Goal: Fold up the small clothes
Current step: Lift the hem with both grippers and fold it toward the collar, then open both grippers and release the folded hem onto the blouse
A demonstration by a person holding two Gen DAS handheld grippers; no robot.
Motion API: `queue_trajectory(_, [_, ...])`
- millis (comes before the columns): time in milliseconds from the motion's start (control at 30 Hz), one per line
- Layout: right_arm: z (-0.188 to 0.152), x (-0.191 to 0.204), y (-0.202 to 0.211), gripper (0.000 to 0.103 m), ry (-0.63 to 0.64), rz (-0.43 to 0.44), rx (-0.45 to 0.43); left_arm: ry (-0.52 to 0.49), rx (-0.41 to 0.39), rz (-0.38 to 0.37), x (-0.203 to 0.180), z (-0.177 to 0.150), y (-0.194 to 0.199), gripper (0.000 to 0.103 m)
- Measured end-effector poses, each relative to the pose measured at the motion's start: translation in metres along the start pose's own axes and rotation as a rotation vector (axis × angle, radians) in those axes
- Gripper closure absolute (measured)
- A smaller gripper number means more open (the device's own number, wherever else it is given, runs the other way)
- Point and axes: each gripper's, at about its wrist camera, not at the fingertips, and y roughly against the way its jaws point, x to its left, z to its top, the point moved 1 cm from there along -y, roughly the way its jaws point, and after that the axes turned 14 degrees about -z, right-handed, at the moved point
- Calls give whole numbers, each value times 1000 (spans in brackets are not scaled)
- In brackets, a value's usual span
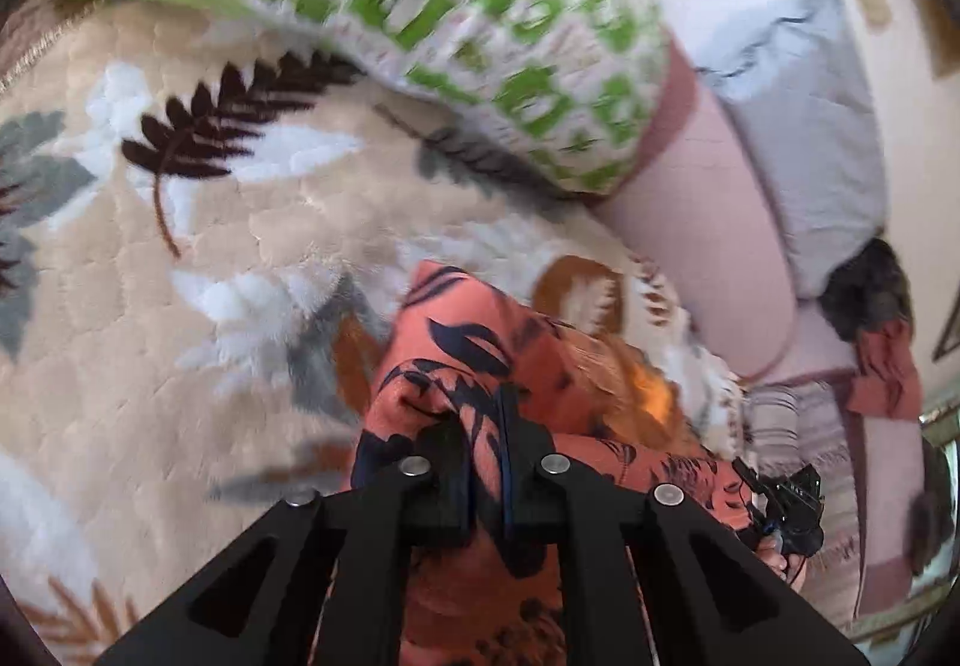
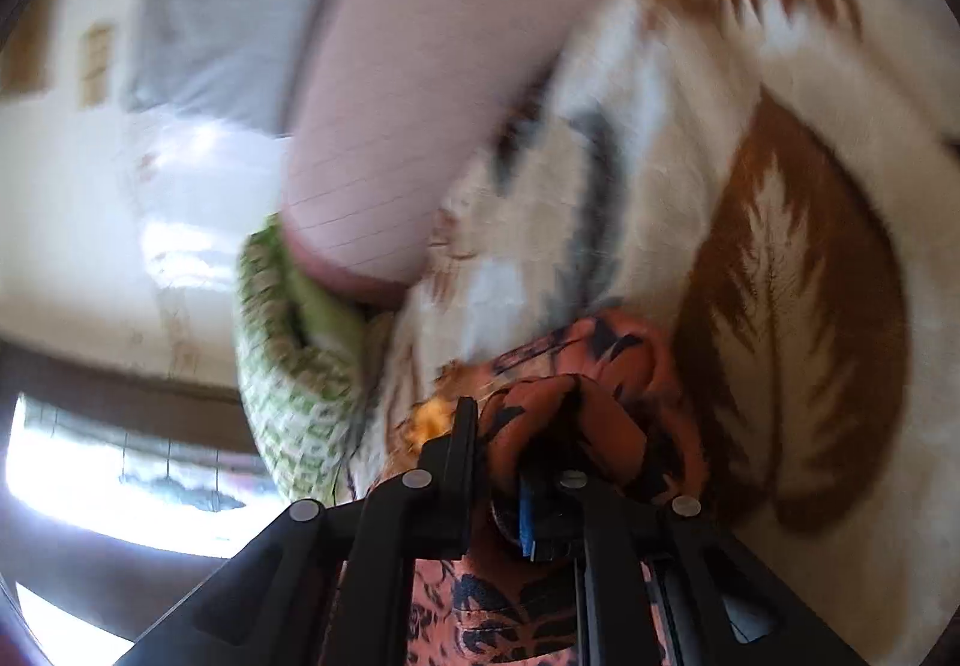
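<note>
**Both grippers clamped on orange garment above leaf blanket**

Left gripper (image 1: pixel 486 462): fingers nearly together, pinching the orange garment (image 1: pixel 480 354), which bunches over the cream leaf-print blanket (image 1: pixel 180 276). Only this view shows the right gripper (image 1: pixel 786 510) from outside, low right, at the cloth's far edge. Right gripper (image 2: pixel 522 462): narrow gap, cloth (image 2: pixel 540 408) wadded between fingers; heavy blur. Green-patterned pillow (image 1: pixel 480 6), pink bolster (image 1: pixel 720 222) and grey pillow (image 1: pixel 822 138) lie beyond.
</note>
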Motion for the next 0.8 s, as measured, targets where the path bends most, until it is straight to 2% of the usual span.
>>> queue_trajectory(67, [7, -9, -15, 90, -26, -11, 39, 71, -10, -24, 15, 2, -7, 92])
queue_trajectory(133, [9, -20, -18, 90, -37, 37, 56, 127, -32, -77, 22, 2, -3, 88])
queue_trajectory(167, [9, -24, -15, 90, -43, 67, 55, 146, -46, -106, 24, 3, 2, 79])
queue_trajectory(200, [9, -28, -4, 88, -41, 90, 29, 159, -74, -146, 23, 3, 10, 66])
queue_trajectory(233, [9, -30, 3, 85, -35, 100, 7, 157, -104, -178, 21, 3, 19, 58])
queue_trajectory(267, [10, -33, 15, 81, -29, 113, -19, 152, -131, -196, 18, 4, 27, 44])
queue_trajectory(300, [10, -36, 28, 65, -30, 117, -48, 141, -181, -208, 13, 3, 41, 34])
queue_trajectory(333, [8, -38, 40, 37, -29, 103, -76, 130, -219, -213, 8, 2, 51, 31])
queue_trajectory(367, [5, -35, 54, 33, -10, 73, -113, 103, -261, -236, -1, 0, 66, 28])
queue_trajectory(400, [1, -29, 63, 34, 29, 54, -139, 73, -270, -257, -10, -2, 76, 28])
queue_trajectory(467, [-13, -6, 74, 34, 157, 20, -124, 8, -264, -244, -26, -10, 87, 27])
queue_trajectory(567, [-51, 32, 68, 40, 349, -89, -84, -136, -146, -194, -53, -41, 87, 25])
queue_trajectory(633, [-82, 50, 51, 56, 463, -172, -43, -211, -36, -137, -57, -66, 75, 25])
queue_trajectory(700, [-105, 53, 32, 61, 527, -234, -1, -245, 83, -79, -56, -88, 48, 25])
queue_trajectory(800, [-128, 54, 1, 62, 618, -355, 21, -216, 163, -38, -45, -95, 14, 25])
